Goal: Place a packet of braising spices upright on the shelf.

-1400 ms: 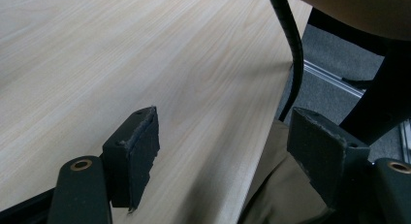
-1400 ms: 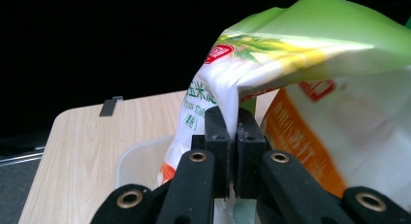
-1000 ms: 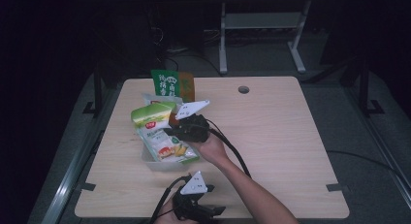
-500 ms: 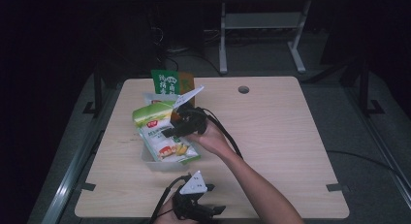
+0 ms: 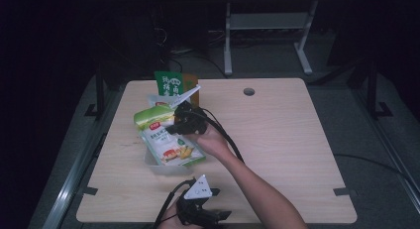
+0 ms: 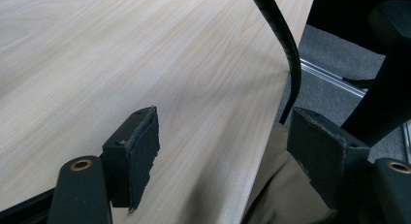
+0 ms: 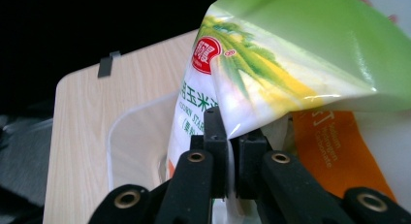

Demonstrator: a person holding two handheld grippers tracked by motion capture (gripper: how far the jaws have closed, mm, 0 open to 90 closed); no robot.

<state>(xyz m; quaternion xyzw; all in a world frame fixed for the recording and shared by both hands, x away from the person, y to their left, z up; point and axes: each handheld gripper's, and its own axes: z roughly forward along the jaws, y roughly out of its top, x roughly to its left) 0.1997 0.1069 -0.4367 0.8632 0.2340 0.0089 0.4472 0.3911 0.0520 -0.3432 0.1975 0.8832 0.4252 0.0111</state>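
Right gripper view shows the right gripper with its jaws pressed together on the edge of a green-and-white snack bag, the film pinched between the pads. The jaws have just been closing, after a brief opening, and they now hold that thin edge. An orange packet lies just behind the bag, and the wall of a clear plastic tray curves below and beside it.

Seen from the high view, the held bag sits at the far end of the clear tray, above a second flat bag lying in it, with a dark green pouch standing just behind.

The hold looks slim (only a fold of film between the pads), so I judge the bag could slip out if lifted quickly or if its contents shift. Its lower end may also drag the flat bag or nudge the light tray across the wooden table.

The right forearm reaches from the near edge diagonally toward the tray, hand wrapped round the right gripper, which points toward the far left. The left gripper rests at the near table edge, its jaws standing wide apart and empty over bare wood.
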